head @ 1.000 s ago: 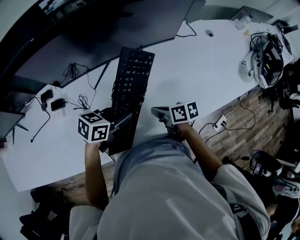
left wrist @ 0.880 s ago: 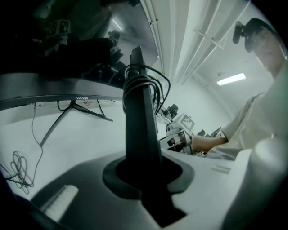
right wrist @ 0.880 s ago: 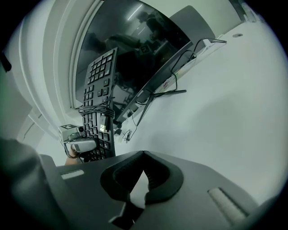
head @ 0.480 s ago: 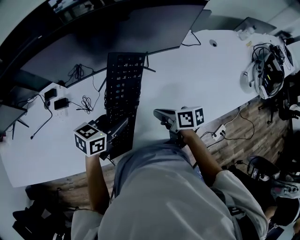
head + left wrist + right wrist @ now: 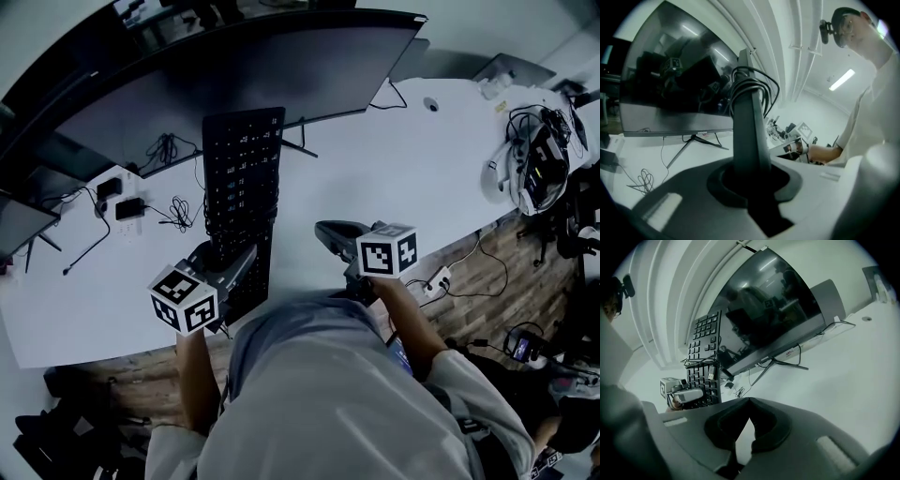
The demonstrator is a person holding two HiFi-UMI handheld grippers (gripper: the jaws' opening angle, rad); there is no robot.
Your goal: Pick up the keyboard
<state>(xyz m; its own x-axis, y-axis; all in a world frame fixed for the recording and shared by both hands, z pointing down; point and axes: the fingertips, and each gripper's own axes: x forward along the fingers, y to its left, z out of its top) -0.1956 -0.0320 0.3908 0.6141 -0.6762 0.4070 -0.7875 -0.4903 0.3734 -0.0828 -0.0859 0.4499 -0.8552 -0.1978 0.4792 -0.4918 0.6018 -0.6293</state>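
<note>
The left tool (image 5: 236, 265) is pinching the keyboard (image 5: 242, 173) by its near end, long axis running toward the monitor (image 5: 262, 75); the right tool (image 5: 328, 232) is hovering alongside, pressed together.

- A long white desk (image 5: 403, 169) with a curved front edge fills the middle of the head view.
- A wide monitor (image 5: 281, 66) stands along the desk's far side on thin splayed legs (image 5: 302, 142). Its screen is dark and mirrors the room.
- Part of a second screen (image 5: 17, 234) shows at the left edge.
- Loose black cables (image 5: 174, 210) and small adapters (image 5: 128, 207) lie on the left part of the desk.
- A heap of gear and wires (image 5: 531, 150) sits at the right end.
- The floor (image 5: 487, 281) is wood plank, and a white power strip (image 5: 438, 277) lies on it by the desk.
- Overhead, the white ceiling (image 5: 806, 28) carries a lit strip lamp (image 5: 842, 79).
</note>
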